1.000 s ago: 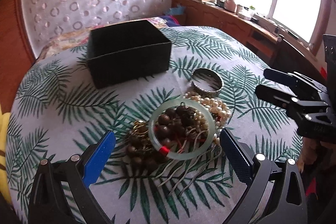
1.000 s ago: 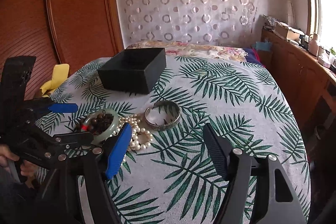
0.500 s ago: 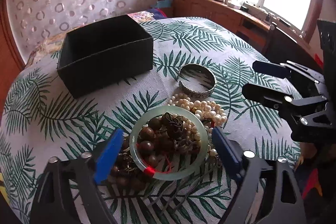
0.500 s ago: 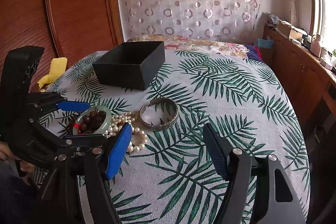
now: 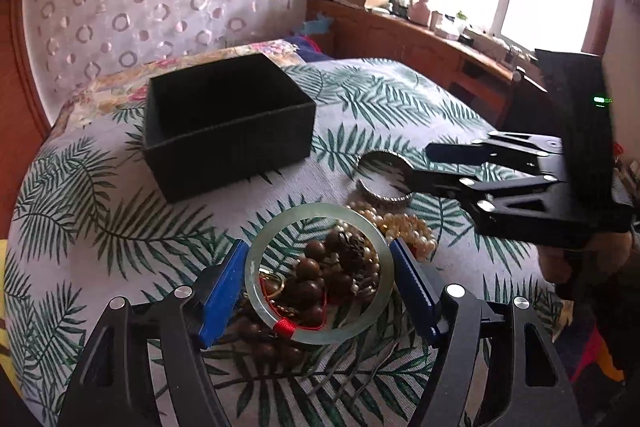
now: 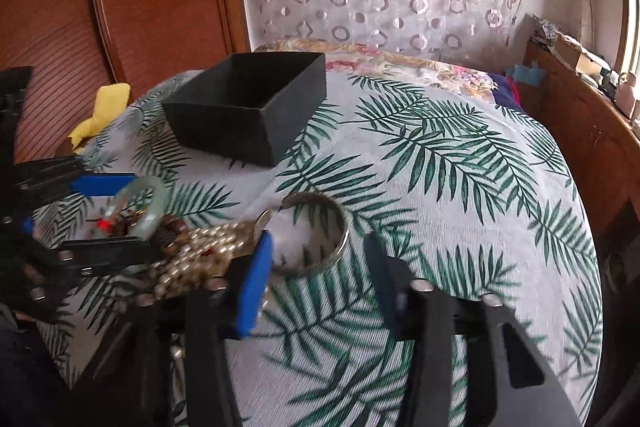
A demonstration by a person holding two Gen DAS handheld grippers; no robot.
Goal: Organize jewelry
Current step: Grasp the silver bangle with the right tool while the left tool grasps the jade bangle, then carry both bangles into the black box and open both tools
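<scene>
A pale green jade bangle (image 5: pixel 320 277) with a red thread wrap sits between the blue pads of my left gripper (image 5: pixel 320 287), which is shut on it and holds it tilted above a pile of dark wooden beads (image 5: pixel 316 279). A pearl strand (image 5: pixel 408 227) and a silver cuff bangle (image 5: pixel 384 177) lie to the right. My right gripper (image 6: pixel 320 279) is open, its fingers on either side of the silver cuff (image 6: pixel 316 239). An open black box (image 5: pixel 228 123) stands behind; it also shows in the right wrist view (image 6: pixel 252 107).
The round table wears a palm-leaf cloth (image 6: pixel 440 167). A yellow cloth (image 6: pixel 100 111) lies at its far left edge. A wooden sideboard (image 5: pixel 420 39) with clutter runs under the window. A bed with a floral cover (image 6: pixel 380 61) is behind the table.
My left gripper moved forward and closed on the jade bangle, tilting it up off the beads. My right gripper moved in low so its fingers flank the silver cuff.
</scene>
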